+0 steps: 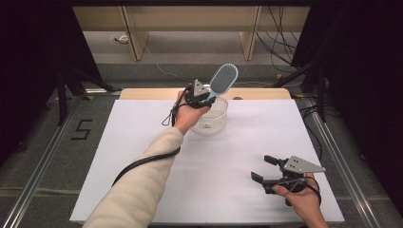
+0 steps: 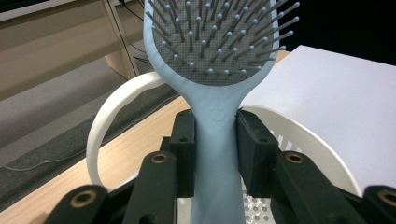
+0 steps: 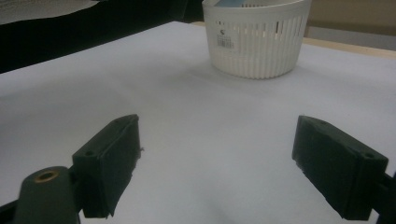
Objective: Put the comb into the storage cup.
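High view looks forward and down over the whole white table point(image 1: 142, 190). Left gripper view sits tight above the white basket point(image 2: 299, 135), facing the far floor. Right gripper view rides low, looking across at that same basket point(image 3: 259, 42) from well back

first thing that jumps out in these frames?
The pale blue plastic paddle hairbrush, clamped by its handle in the left tool and held up above the round white slotted plastic basket at the far middle of the white table. Next, the right tool near the table's front right corner, jaws wide apart with nothing between them.
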Motion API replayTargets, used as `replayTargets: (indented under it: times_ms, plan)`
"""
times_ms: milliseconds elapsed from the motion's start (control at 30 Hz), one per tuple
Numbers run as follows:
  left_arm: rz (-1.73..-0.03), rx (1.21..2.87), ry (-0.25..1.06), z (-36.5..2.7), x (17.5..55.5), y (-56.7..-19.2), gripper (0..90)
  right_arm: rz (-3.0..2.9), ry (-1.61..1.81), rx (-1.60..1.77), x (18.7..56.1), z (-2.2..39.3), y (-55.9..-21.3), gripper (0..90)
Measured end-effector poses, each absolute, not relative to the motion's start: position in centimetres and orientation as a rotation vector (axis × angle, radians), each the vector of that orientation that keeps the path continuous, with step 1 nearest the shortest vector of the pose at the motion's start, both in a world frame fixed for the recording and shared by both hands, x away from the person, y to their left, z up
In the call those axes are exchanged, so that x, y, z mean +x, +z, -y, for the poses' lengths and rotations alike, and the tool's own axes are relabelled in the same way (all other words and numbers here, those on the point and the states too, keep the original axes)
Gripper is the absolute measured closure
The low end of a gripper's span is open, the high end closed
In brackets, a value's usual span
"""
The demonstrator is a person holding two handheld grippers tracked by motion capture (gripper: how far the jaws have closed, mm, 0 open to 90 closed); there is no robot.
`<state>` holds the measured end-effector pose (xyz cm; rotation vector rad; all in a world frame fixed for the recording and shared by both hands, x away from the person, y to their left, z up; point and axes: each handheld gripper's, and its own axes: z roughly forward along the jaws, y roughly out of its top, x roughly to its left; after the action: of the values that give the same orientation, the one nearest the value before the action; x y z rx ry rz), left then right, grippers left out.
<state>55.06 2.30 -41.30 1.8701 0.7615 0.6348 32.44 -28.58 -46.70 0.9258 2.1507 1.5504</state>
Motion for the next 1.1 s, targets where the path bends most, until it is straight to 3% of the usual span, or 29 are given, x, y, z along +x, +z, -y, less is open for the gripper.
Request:
replayTargets:
  times_ms: [1100]
  plan:
    - [-0.735,1.907,0.612,-1.1,54.7,-42.2,69.3,-2.152,1.551,0.926,32.4,28.6,-46.7,16.3]
